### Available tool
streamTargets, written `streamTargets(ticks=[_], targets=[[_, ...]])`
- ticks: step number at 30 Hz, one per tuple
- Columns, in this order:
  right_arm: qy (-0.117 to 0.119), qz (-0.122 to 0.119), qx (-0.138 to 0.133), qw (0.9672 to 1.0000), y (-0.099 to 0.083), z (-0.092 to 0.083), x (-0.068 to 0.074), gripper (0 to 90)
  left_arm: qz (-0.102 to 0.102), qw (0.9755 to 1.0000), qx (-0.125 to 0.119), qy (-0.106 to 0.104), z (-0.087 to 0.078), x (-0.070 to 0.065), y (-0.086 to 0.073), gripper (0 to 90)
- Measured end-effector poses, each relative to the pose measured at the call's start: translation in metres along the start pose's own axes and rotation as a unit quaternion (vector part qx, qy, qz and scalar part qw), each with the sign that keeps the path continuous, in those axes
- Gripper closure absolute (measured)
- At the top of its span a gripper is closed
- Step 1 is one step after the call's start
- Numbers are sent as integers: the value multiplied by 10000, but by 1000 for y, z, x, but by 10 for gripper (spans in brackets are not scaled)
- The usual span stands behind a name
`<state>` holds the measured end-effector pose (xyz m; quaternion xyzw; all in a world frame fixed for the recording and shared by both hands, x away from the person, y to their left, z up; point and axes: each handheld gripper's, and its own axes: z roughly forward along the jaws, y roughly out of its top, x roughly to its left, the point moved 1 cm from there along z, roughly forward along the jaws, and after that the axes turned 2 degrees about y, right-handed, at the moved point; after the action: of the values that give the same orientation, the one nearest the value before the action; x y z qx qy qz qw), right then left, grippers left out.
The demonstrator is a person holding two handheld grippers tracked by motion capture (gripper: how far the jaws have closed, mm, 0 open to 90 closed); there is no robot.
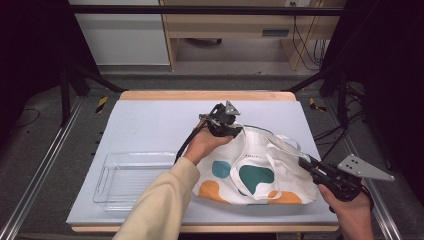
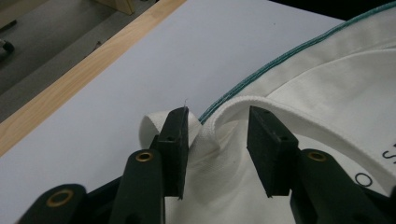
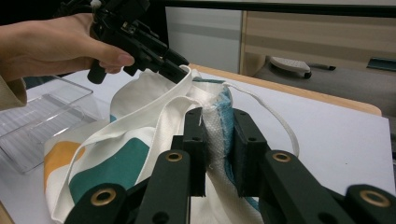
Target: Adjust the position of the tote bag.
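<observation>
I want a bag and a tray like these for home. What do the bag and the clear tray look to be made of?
The bag: seemingly matte white cotton canvas, going by its visible weave, soft folds, stitched teal edge and printed colour patches. The tray: probably hard clear plastic, glossy, since the table shows through it; glass cannot be ruled out.

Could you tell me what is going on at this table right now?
A person is working on a white cloth tote bag with teal and orange blobs lying on the pale table. The right gripper is clamped on the bag's teal-lined rim. The left gripper is at the far edge, jaws around a white strap without pinching it. A clear plastic tray sits to the left, with nothing visible inside.
</observation>
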<state>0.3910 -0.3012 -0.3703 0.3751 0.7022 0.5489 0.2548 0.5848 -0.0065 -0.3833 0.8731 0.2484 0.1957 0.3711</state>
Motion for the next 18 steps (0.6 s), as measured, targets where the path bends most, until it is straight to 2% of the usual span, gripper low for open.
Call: streamTargets(ticks=[3, 5, 7, 10, 13, 18], targets=[[-4, -6, 3, 10000, 0, 1, 0, 782, -66, 9999, 64, 81, 1, 1, 0, 689], [0, -4, -3, 10000, 1, 1, 0, 782, -266, 9996, 48, 51, 0, 3, 0, 739], [-13, 1, -9, 10000, 1, 1, 0, 782, -376, 9993, 28, 1, -2, 4, 0, 790], [-36, 23, 3, 10000, 1, 2, -2, 782, -439, 9990, -55, -33, -11, 3, 1, 813], [-97, 83, 21, 9999, 1, 2, -6, 781, -565, 9981, -203, -156, -23, 2, 1, 825], [-209, 214, 29, 9995, -1, 1, -14, 780, -474, 9979, -408, -149, -50, -7, -5, 839]])
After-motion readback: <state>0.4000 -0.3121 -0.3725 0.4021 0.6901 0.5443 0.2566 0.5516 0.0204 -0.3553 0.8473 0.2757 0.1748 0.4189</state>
